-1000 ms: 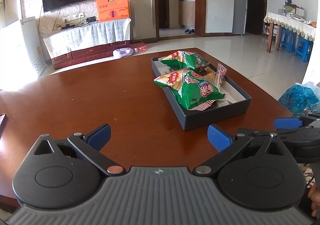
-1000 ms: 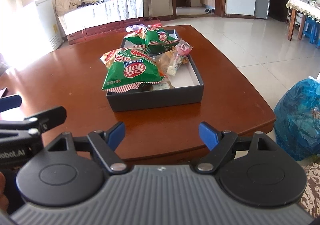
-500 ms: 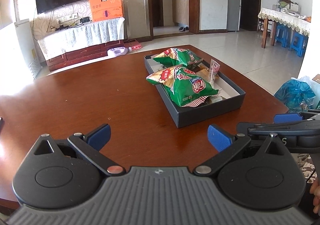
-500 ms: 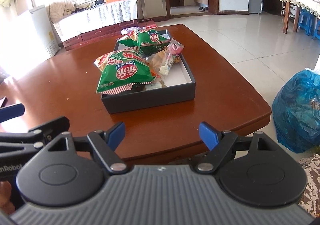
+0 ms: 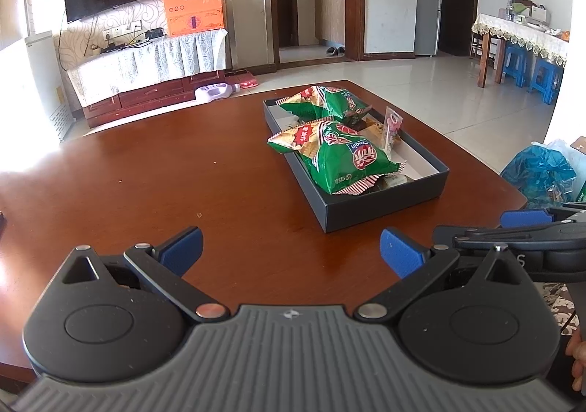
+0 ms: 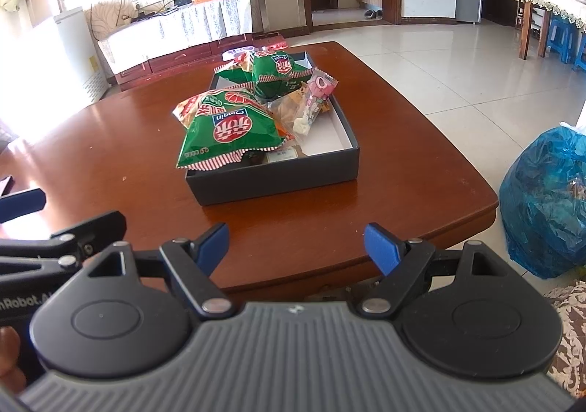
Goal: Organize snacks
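No change noted over the last second: both grippers, left (image 5: pixel 291 247) and right (image 6: pixel 296 245), remain spread and empty. Snacks (image 6: pixel 229 131) lie in the box (image 6: pixel 271 177) mid-desk (image 5: pixel 146 173); sorting appears complete.

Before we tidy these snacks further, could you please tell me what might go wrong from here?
The near green chip bag sits piled high and overhangs the dark tray's left wall, so a nudge could tip it onto the table. The pink candy packet leans loosely and may topple. The tray could also slide if pushed.

Snack bags (image 5: pixel 340 155) in box (image 5: pixel 384 206); left gripper (image 5: pixel 291 247) jaws apart.
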A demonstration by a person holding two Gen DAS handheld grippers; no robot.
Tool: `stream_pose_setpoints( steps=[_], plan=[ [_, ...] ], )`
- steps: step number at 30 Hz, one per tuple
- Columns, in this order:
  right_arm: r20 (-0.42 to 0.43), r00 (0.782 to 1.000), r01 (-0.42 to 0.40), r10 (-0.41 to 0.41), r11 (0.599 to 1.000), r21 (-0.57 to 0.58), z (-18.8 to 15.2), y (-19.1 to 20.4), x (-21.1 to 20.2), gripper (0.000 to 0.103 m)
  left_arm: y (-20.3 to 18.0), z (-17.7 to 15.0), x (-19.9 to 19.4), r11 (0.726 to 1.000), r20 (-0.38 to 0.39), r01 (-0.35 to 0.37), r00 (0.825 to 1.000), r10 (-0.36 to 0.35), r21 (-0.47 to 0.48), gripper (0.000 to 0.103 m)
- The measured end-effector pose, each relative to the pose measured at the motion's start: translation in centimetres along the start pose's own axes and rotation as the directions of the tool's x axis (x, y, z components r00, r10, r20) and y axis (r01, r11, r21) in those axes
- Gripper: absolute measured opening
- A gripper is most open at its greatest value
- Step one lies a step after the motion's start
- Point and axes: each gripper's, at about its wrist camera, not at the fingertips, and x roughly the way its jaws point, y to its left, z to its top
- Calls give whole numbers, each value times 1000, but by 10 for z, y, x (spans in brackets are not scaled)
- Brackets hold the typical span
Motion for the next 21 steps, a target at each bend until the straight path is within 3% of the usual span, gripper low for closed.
stream_pose_setpoints(
  steps=[16,21],
  plan=[
    [-4,1000,-2,2,1000,0,0,1,1,82,1,0,4,1000,-13,2,1000,-2,4,103],
    [-5,1000,-1,1,1000,-2,0,1,2,82,8,2,9,999,-32,45,998,-46,-30,103]
  ],
)
